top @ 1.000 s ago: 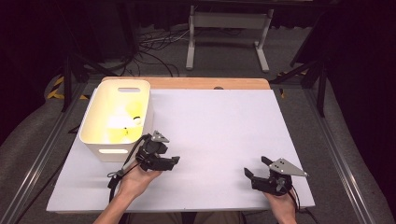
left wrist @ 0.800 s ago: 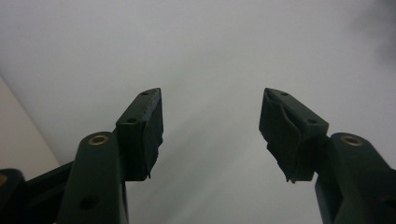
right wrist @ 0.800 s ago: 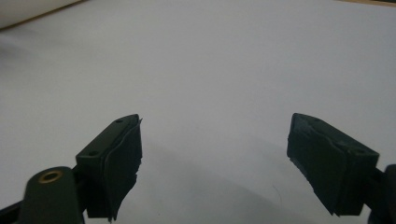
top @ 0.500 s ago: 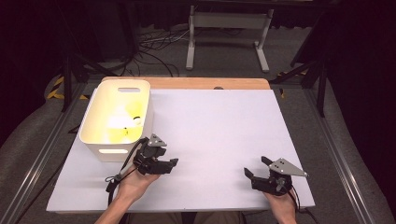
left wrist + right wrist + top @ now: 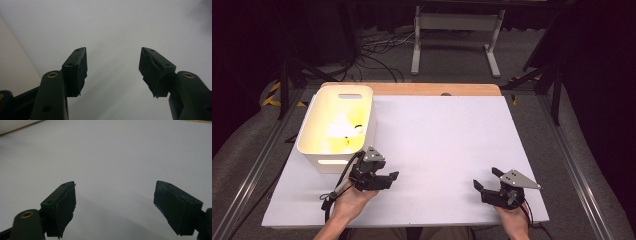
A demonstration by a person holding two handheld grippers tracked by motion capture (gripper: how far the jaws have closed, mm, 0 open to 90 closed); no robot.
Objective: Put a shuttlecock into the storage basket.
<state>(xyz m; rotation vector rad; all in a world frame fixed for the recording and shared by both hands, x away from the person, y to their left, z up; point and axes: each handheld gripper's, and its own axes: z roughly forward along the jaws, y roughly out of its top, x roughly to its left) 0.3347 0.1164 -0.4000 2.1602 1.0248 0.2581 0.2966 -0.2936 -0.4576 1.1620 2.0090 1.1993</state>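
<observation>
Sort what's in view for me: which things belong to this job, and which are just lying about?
In the job:
white bin with small yellow things inside
left hand-held gripper, open
right hand-held gripper, open

Lying about:
white stand behind the table
floor cables

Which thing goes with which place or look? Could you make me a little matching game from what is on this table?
Things:
1. bin
2. left gripper
3. right gripper
4. wooden strip

Descriptions:
A. near the table's right front corner, jaws apart
B. along the table's far edge
C. white, lit yellow inside, at the table's left
D. just in front of the bin, jaws apart

Pairs: 1-C, 2-D, 3-A, 4-B
</observation>
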